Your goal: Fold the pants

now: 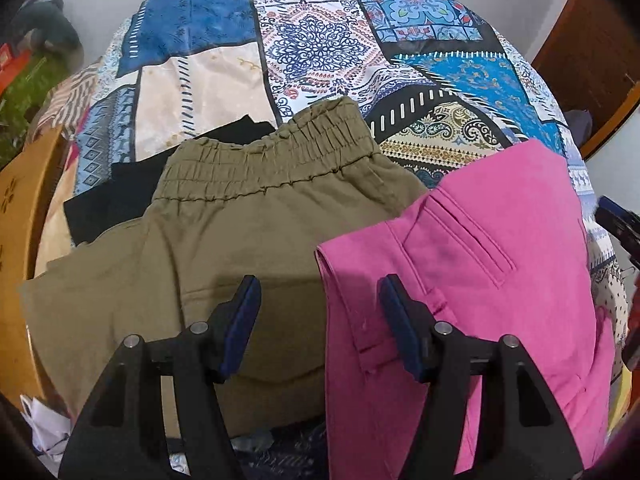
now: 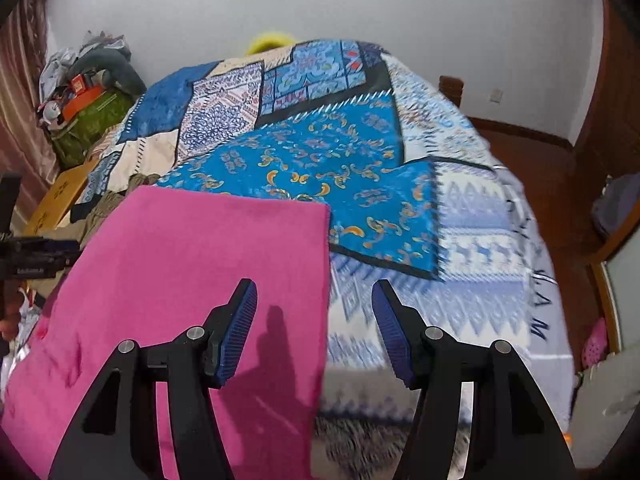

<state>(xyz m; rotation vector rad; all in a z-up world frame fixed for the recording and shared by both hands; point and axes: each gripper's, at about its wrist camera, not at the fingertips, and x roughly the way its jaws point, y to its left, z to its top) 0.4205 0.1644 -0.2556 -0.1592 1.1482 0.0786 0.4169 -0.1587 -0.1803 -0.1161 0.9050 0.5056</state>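
Observation:
Pink pants [image 1: 460, 264] lie folded flat on the patterned bedspread [image 1: 320, 52], waistband edge toward the olive pants [image 1: 224, 232] beside them on the left. My left gripper [image 1: 320, 296] is open and empty, hovering above the seam where the pink and olive pants meet. In the right wrist view the pink pants [image 2: 180, 280] fill the lower left. My right gripper [image 2: 314, 304] is open and empty above their right edge. The left gripper also shows at that view's left edge [image 2: 36, 252].
A black garment [image 1: 120, 192] lies under the olive pants. A wooden stool [image 2: 60, 200] and a pile of clutter [image 2: 88, 92] stand left of the bed. The bedspread [image 2: 460, 240] extends right to a wooden floor [image 2: 560, 264]. A shaggy rug [image 2: 360, 448] lies below.

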